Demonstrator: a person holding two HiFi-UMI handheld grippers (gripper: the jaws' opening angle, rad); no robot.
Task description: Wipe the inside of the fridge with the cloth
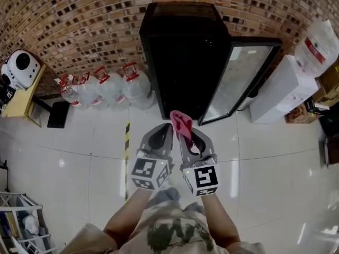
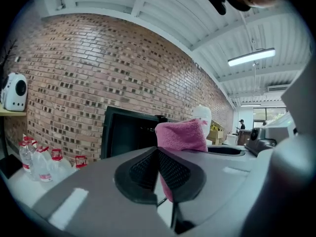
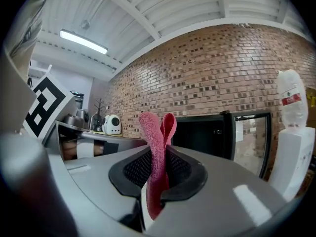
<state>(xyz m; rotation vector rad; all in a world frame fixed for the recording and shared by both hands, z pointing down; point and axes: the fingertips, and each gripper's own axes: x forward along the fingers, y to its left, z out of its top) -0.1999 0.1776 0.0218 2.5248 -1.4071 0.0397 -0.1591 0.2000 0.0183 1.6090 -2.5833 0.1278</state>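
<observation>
The jaws of the right gripper [image 3: 158,166] are clamped on the folded pink terry cloth [image 3: 153,127], the left gripper [image 2: 158,157] jaws pressed together just beside it, the open black fridge [image 1: 183,62] well ahead, so wiping likely awaits carrying the cloth forward inside.

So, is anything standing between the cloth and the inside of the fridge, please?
Nothing visible: the door is open, and only floor lies between the fridge and the cloth in the right gripper.
</observation>
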